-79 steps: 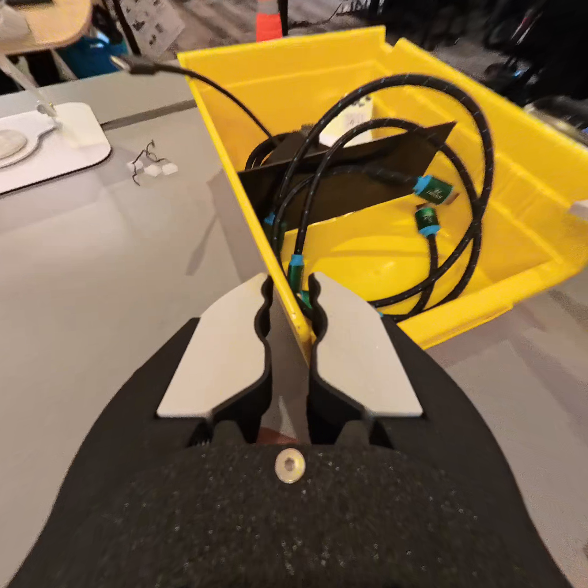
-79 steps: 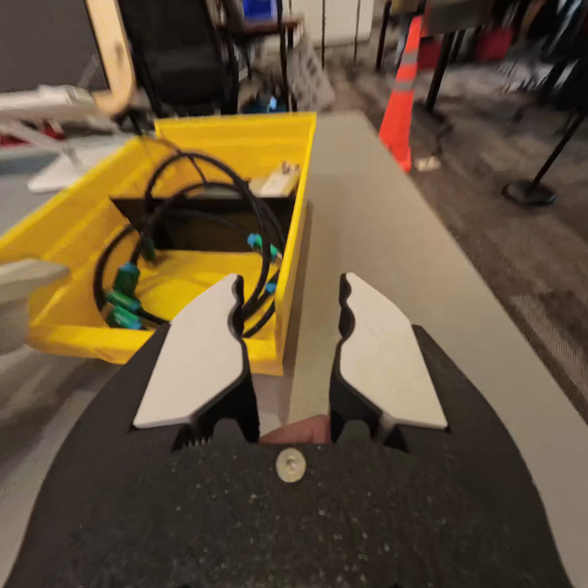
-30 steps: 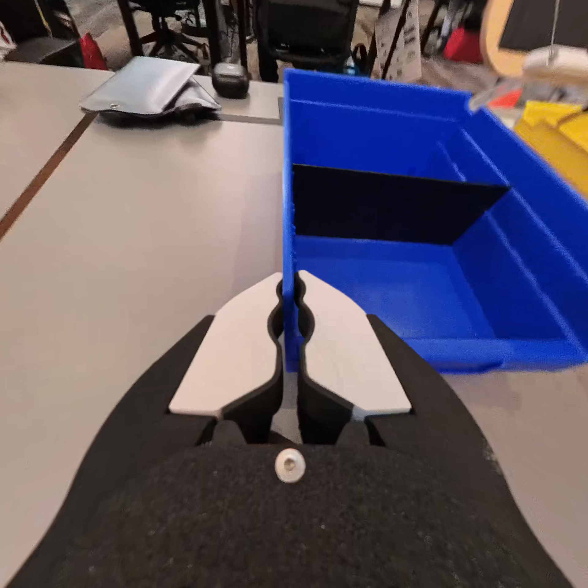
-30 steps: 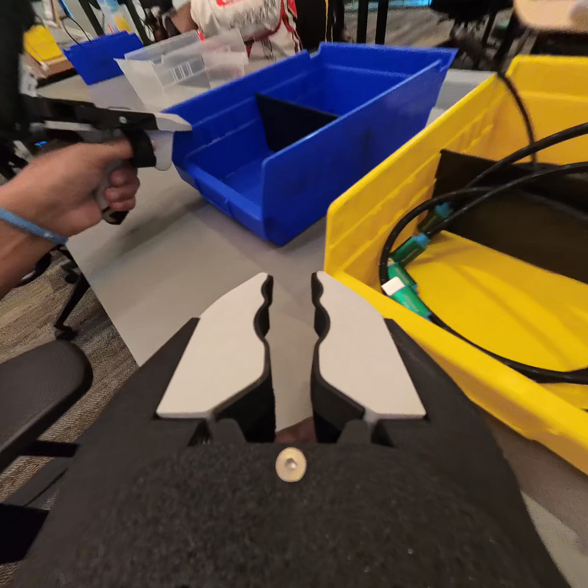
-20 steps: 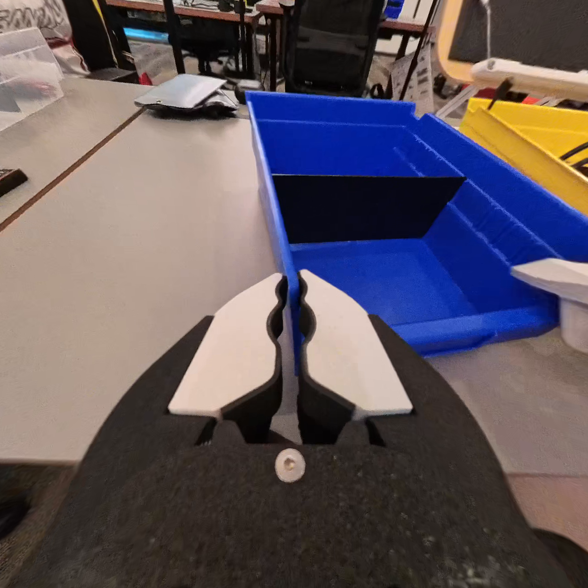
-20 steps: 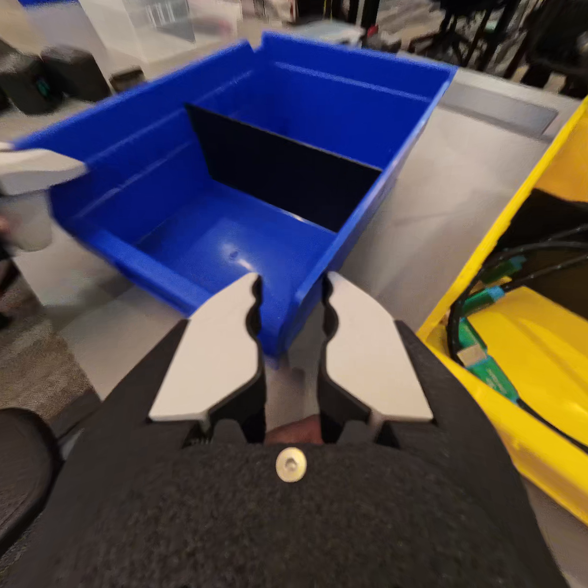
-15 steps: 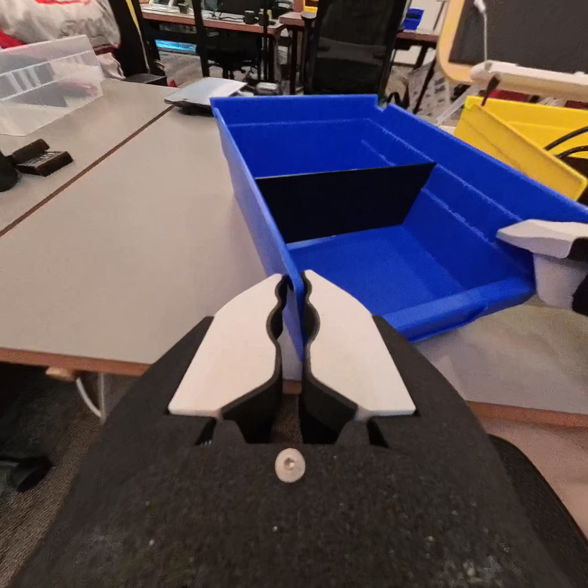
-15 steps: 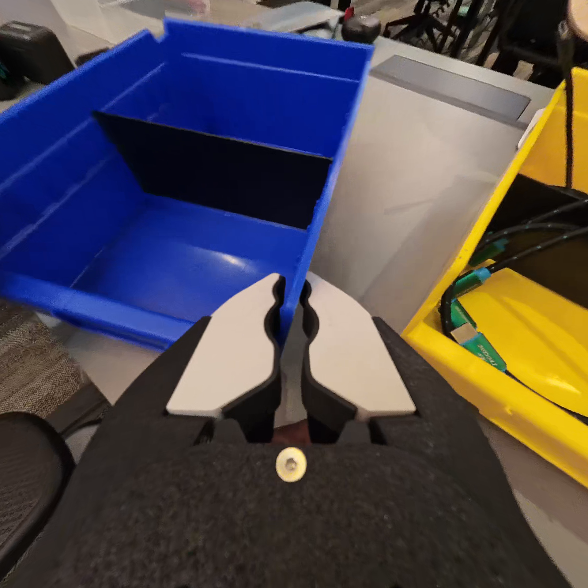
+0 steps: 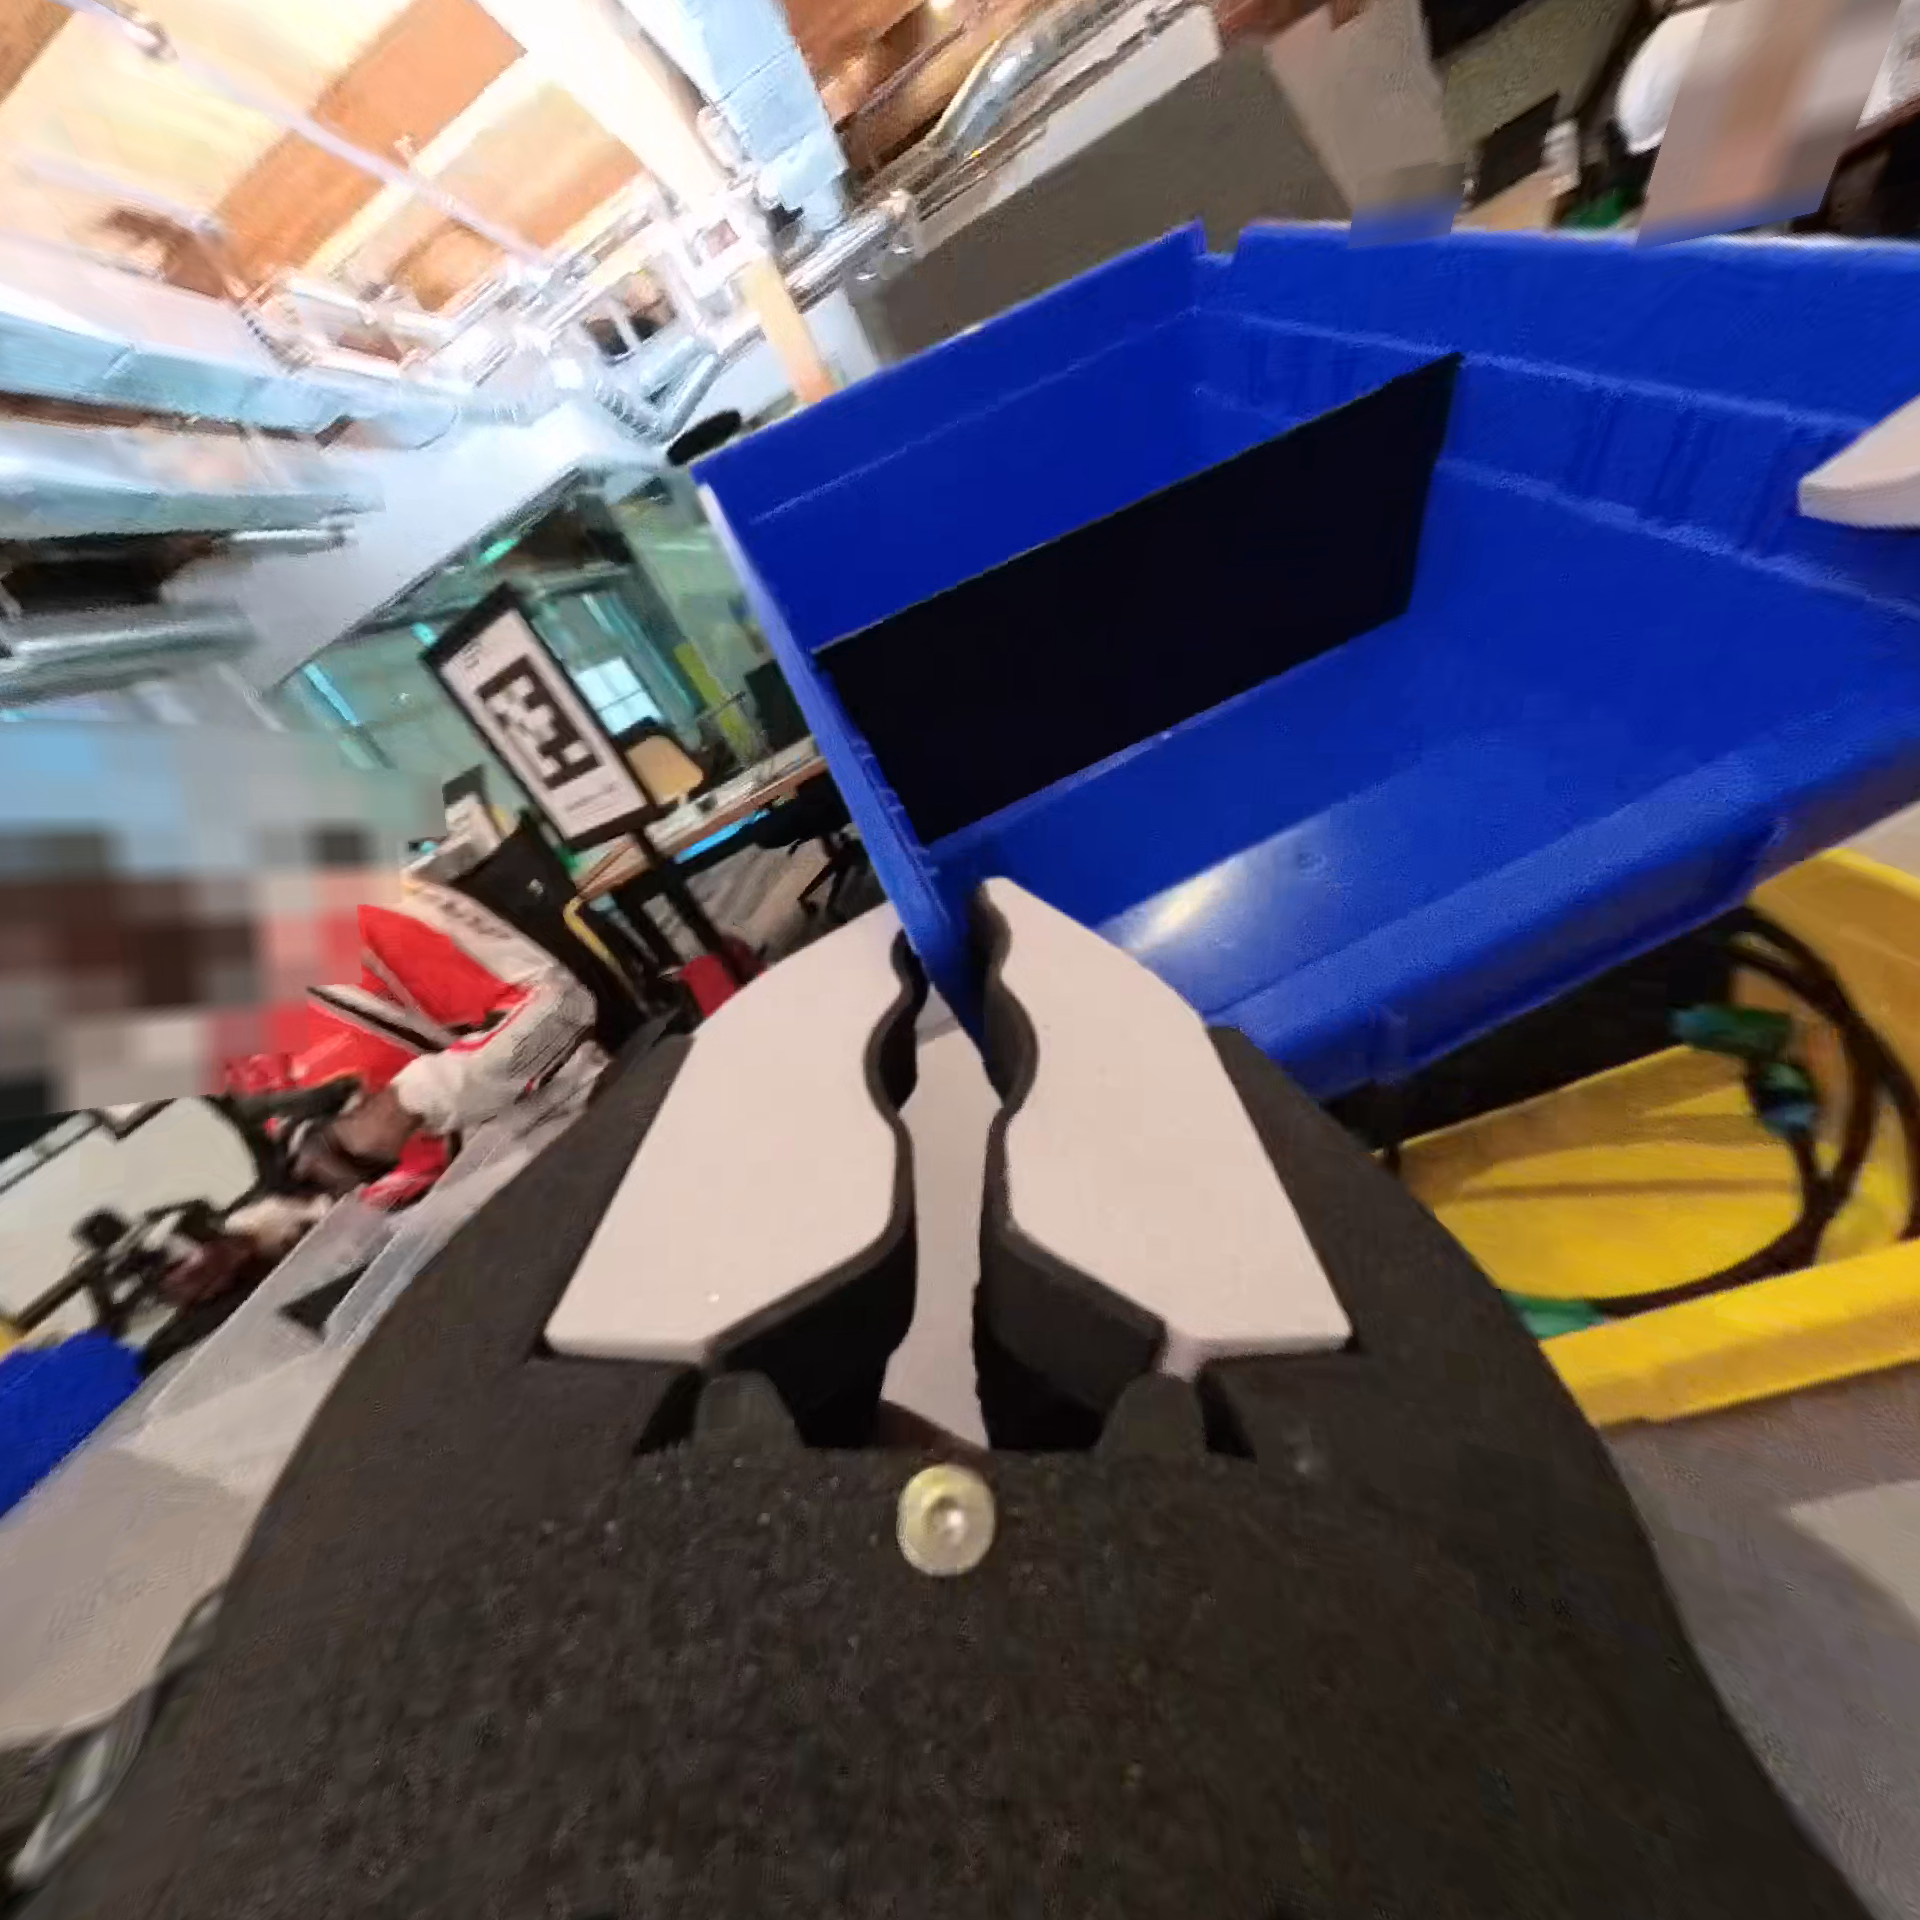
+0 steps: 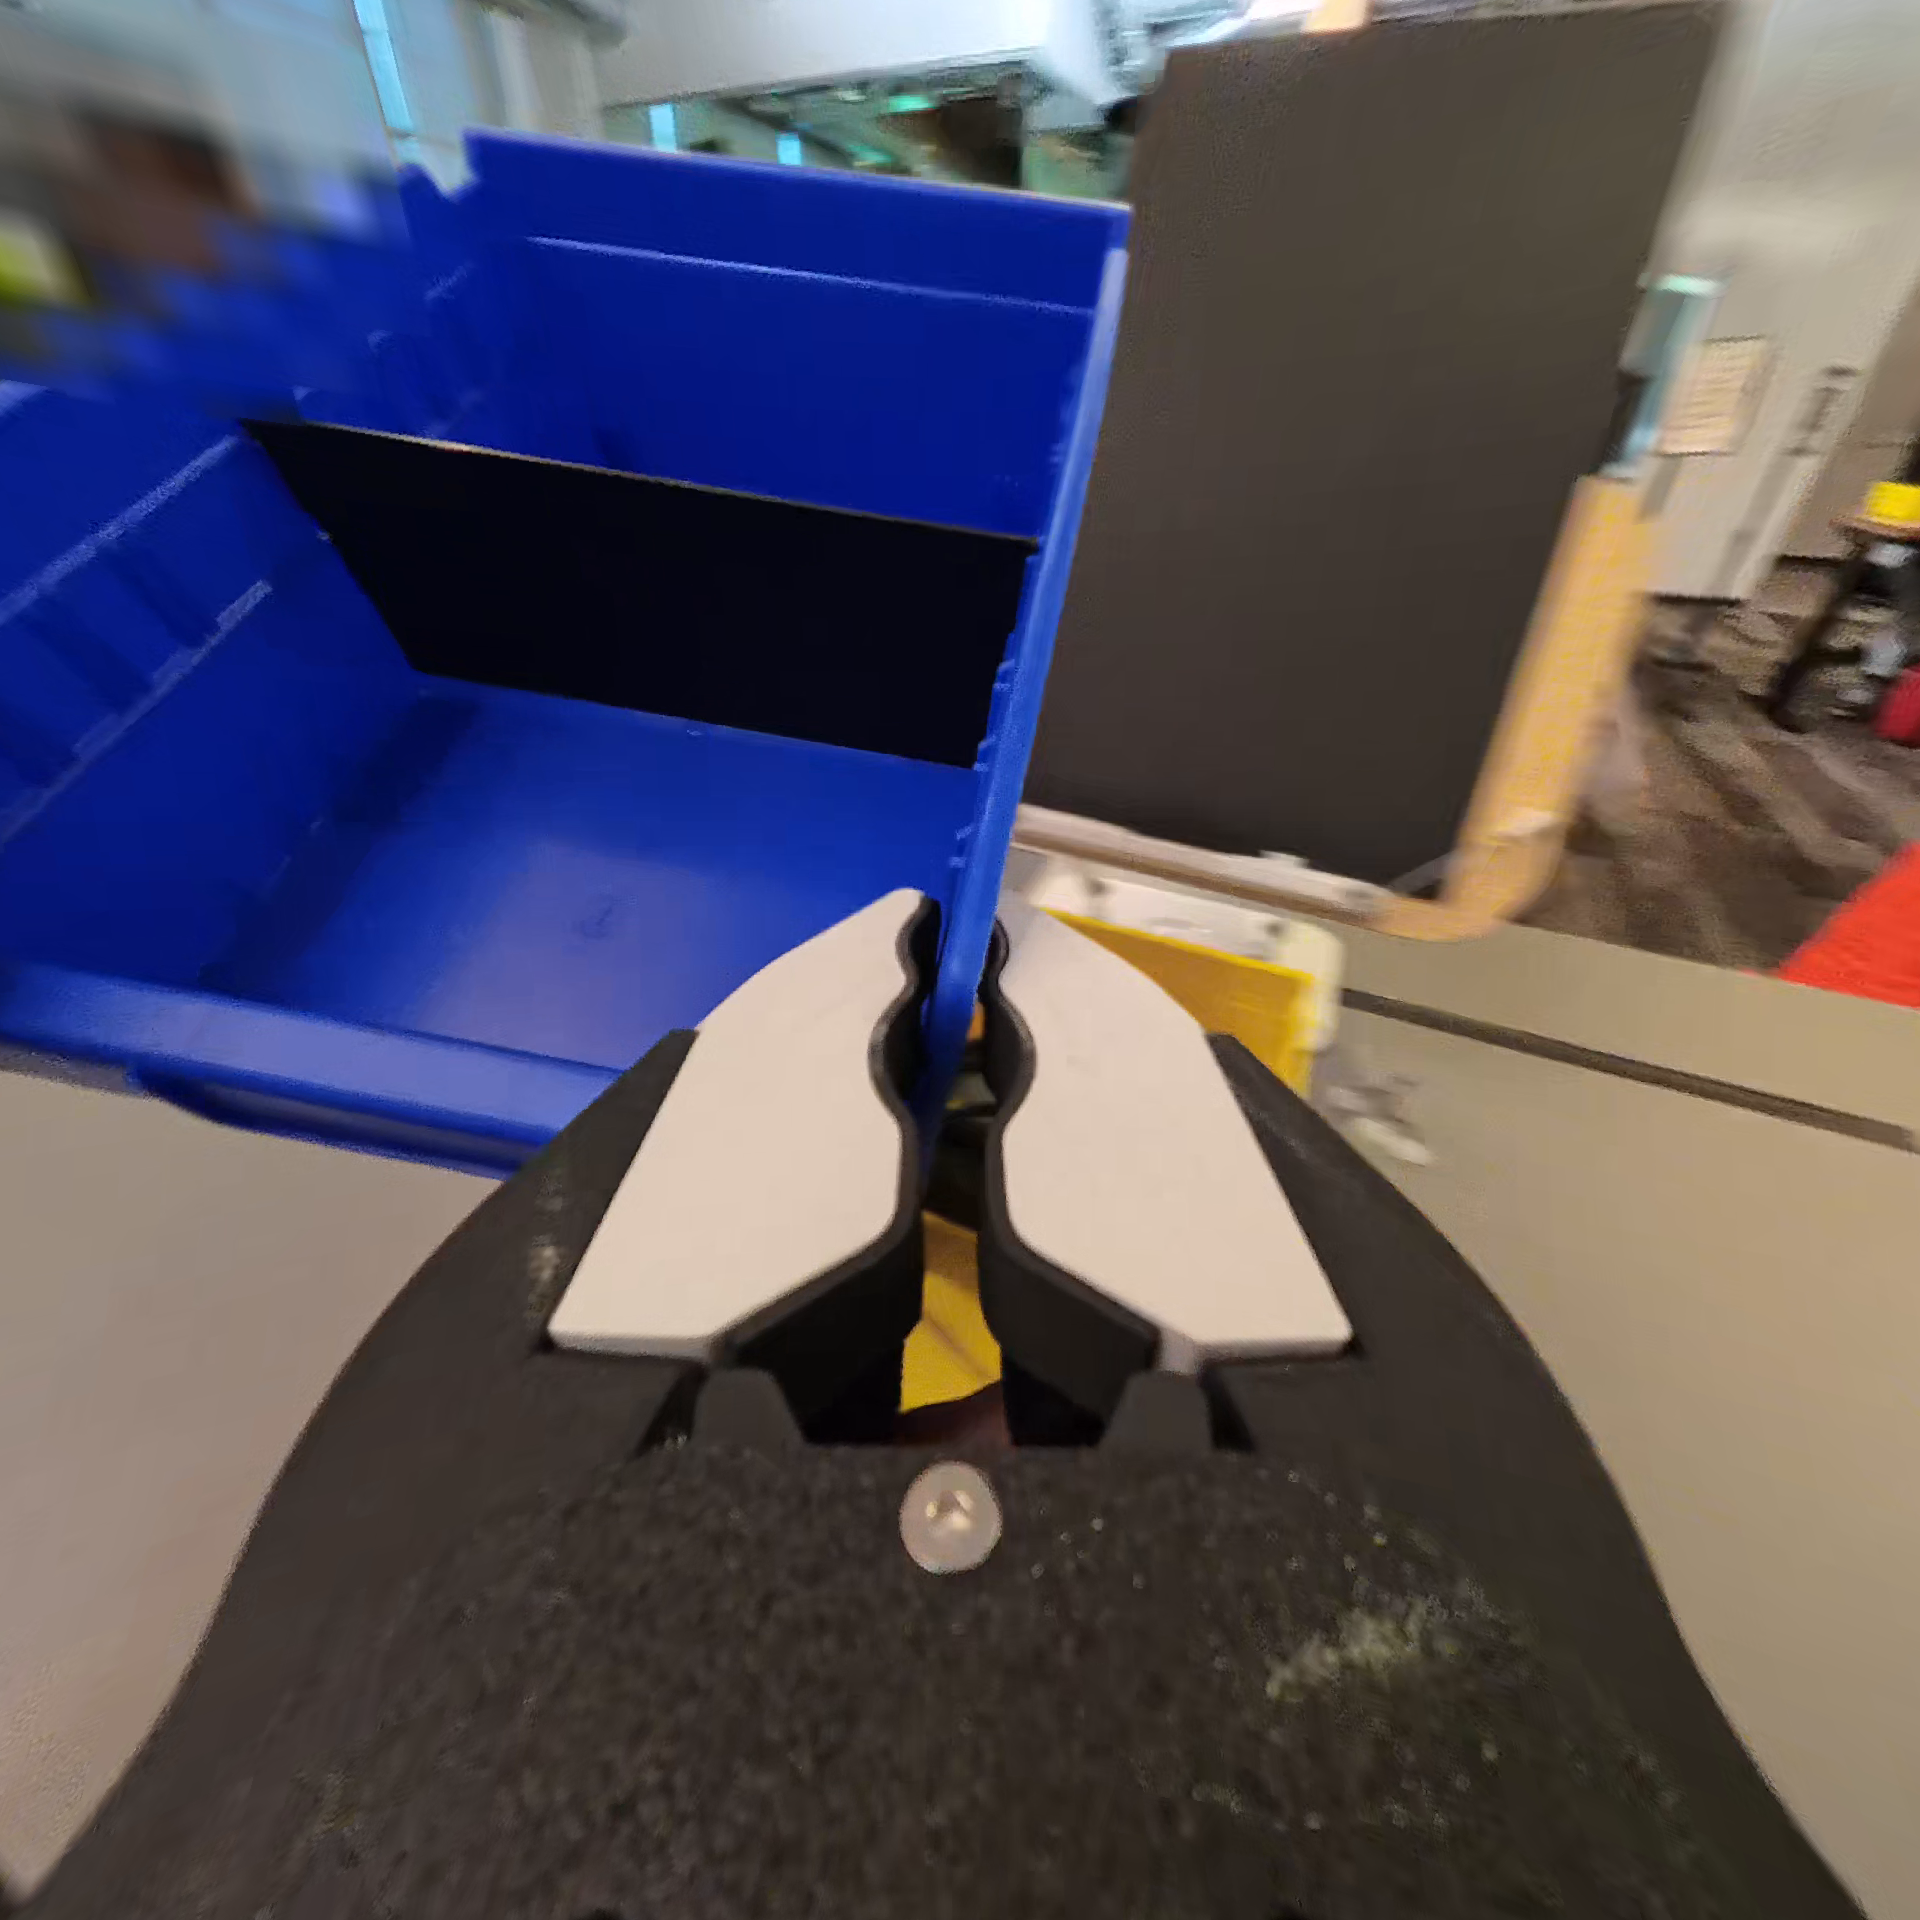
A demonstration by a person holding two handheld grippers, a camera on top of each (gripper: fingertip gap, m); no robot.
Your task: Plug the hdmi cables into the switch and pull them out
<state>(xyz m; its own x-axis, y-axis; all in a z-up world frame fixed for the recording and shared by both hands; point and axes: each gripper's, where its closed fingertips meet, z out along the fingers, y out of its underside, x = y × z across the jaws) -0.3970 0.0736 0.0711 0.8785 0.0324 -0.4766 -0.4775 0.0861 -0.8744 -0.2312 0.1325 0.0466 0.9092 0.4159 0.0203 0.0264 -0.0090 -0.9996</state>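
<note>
Left gripper [image 9: 948,940] is clamped down on the left wall of the blue bin [image 9: 1403,894] — lifted and tilted. HDMI cables [image 9: 1829,1101] sit in the yellow bin [image 9: 1704,1340], right of its fingers, under the blue one. Right gripper [image 10: 954,935] pinches the bin's right wall just as tight.

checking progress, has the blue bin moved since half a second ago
Yes. The blue bin, clamped by the left gripper and right gripper, has gone up off the table and now hangs tilted over the yellow bin.
</note>
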